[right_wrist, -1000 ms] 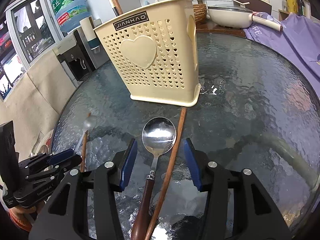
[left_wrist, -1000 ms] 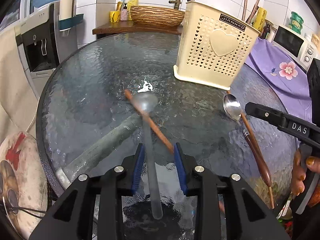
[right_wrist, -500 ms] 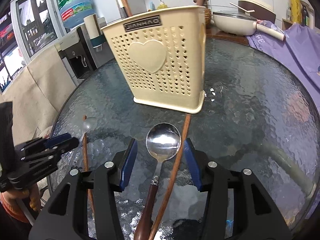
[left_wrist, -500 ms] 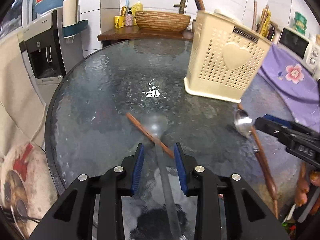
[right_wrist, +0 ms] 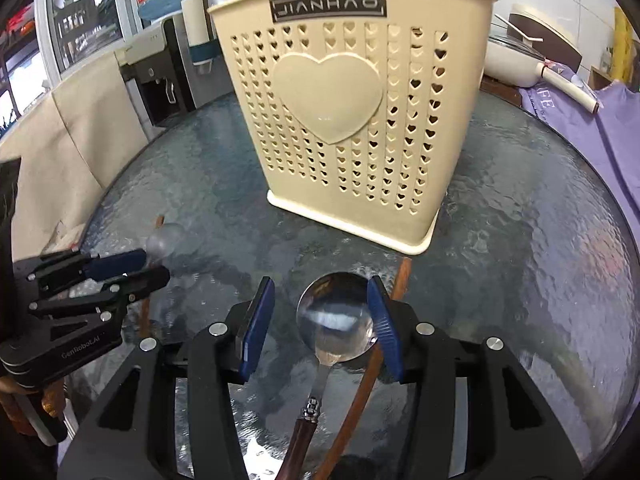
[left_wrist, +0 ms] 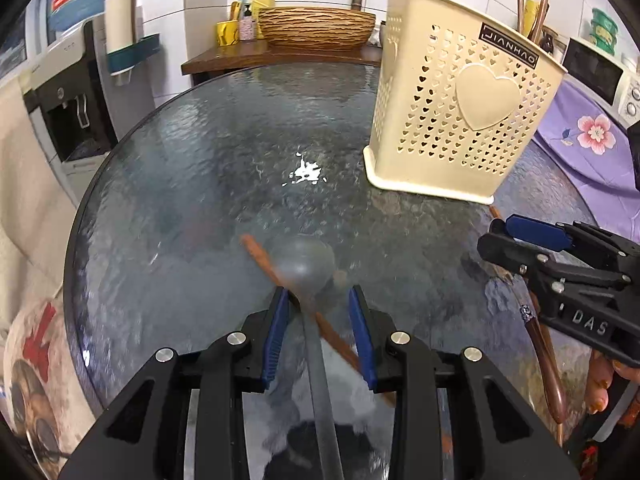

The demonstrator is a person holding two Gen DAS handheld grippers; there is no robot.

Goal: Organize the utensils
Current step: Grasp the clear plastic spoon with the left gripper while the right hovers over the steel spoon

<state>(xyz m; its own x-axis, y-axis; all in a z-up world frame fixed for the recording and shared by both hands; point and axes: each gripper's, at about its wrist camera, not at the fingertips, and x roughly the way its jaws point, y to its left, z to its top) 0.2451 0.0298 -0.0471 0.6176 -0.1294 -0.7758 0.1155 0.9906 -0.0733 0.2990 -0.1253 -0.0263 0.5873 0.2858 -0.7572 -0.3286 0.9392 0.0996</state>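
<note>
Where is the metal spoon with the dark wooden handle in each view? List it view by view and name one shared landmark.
Left wrist view: the metal spoon with the dark wooden handle lies at the right edge, mostly hidden behind the right tool.
Right wrist view: the spoon is at lower centre, its bowl between that tool's blue pads.
Shared landmark: the cream perforated plastic basket with a heart, just beyond the spoon.

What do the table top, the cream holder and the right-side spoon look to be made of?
Table top: textured glass, seemingly; rippled, glossy and see-through.
Utensil holder: moulded plastic by its look; matte cream, punched with heart-shaped holes.
Spoon: polished metal bowl with mirror-like reflections; its dark brown handle looks like wood, though lacquered plastic is possible.
</note>
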